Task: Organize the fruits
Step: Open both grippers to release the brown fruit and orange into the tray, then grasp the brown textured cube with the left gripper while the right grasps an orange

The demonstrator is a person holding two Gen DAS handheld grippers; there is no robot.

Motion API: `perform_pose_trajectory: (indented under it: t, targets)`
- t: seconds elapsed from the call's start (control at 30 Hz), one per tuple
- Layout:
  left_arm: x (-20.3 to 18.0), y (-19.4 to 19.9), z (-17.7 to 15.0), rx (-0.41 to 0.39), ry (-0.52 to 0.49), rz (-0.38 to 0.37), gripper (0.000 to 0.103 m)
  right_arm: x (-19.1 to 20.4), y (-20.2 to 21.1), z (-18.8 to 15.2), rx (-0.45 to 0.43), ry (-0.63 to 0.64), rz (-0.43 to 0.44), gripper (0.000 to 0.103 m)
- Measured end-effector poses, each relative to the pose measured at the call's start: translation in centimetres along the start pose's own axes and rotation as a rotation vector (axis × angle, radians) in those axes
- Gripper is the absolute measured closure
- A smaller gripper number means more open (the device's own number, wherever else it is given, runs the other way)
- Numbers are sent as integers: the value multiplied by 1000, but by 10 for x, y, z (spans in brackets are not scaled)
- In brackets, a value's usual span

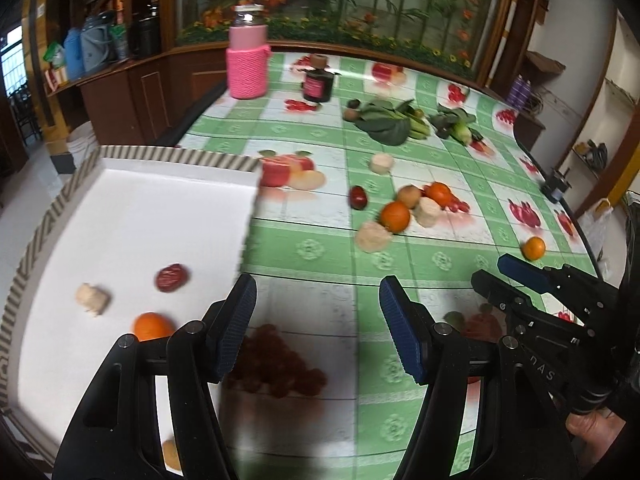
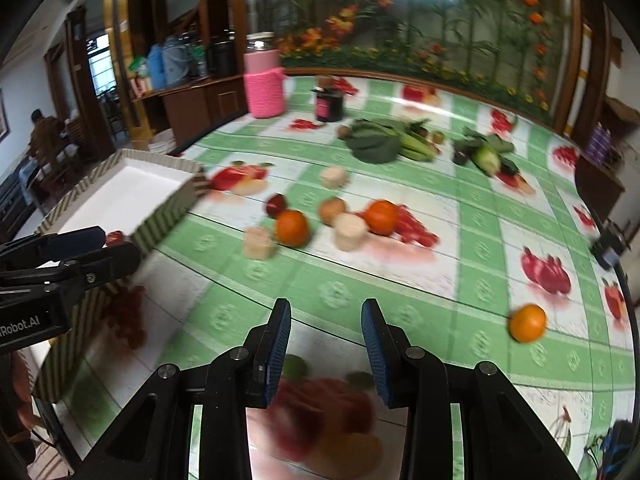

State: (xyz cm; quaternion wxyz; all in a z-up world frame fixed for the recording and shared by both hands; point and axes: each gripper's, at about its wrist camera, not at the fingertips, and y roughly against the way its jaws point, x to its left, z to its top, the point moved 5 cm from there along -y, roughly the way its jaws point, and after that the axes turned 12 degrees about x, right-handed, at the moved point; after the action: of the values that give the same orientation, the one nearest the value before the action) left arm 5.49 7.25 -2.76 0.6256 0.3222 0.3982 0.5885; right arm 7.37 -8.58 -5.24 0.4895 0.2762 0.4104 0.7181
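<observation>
Green-and-white checked tablecloth (image 2: 400,280) printed with fruit pictures covers the table; a flower mural stands behind it. Both views are blurred.

Landmark: the white tray (image 1: 132,216) with striped rim, at the table's left edge. Inside it lie an orange (image 1: 151,325), a red date (image 1: 172,277) and a pale cut chunk (image 1: 93,299). A small tan piece shows at the tray's near corner; I cannot tell what it is.

Loose fruit sits well to the right of the tray: a cluster of two oranges (image 2: 292,227), a dark red fruit (image 2: 276,204), a brownish round fruit (image 2: 331,210) and several pale chunks (image 2: 350,231). One lone orange (image 2: 527,323) lies farthest right of the tray, near the table's right edge. Leafy greens (image 2: 376,142), a pink-sleeved bottle (image 2: 264,84) and a dark jar (image 2: 329,103) stand beyond the tray, toward the mural.

Left gripper (image 1: 316,320): jaws apart, nothing between them, hanging just off the tray's right rim over bare cloth. Right gripper (image 2: 326,332): jaws parted more narrowly, also empty, further right of the tray.

Key relation, as a judgement: the cluster lies ahead of both grippers, on the far side from the tray's near corner. The lone orange lies ahead and to the right of the right gripper, which is clearly the nearer hand to it; the left gripper is nearer the tray. Round fruit gives no long axis to line up on.
</observation>
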Motion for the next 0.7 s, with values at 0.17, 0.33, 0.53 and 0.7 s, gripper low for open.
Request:
perform_pose_trajectory:
  t: [0.17,0.33,0.53,0.7]
  targets:
    - [-14,-8,4,17,-23,-5,39,-22,-3,-8,11,-37,-6,67]
    - [-27,-22,11,43,-49,2,39,-51,-4,-15,19,-86,-9,67]
    - [-33,-44,20,90,-58,8,39,-100,-2,-22,19,-190,-16,67]
    - [-43,-56,32,109,-78,2,39,-134,5,-23,8,-257,-8,66]
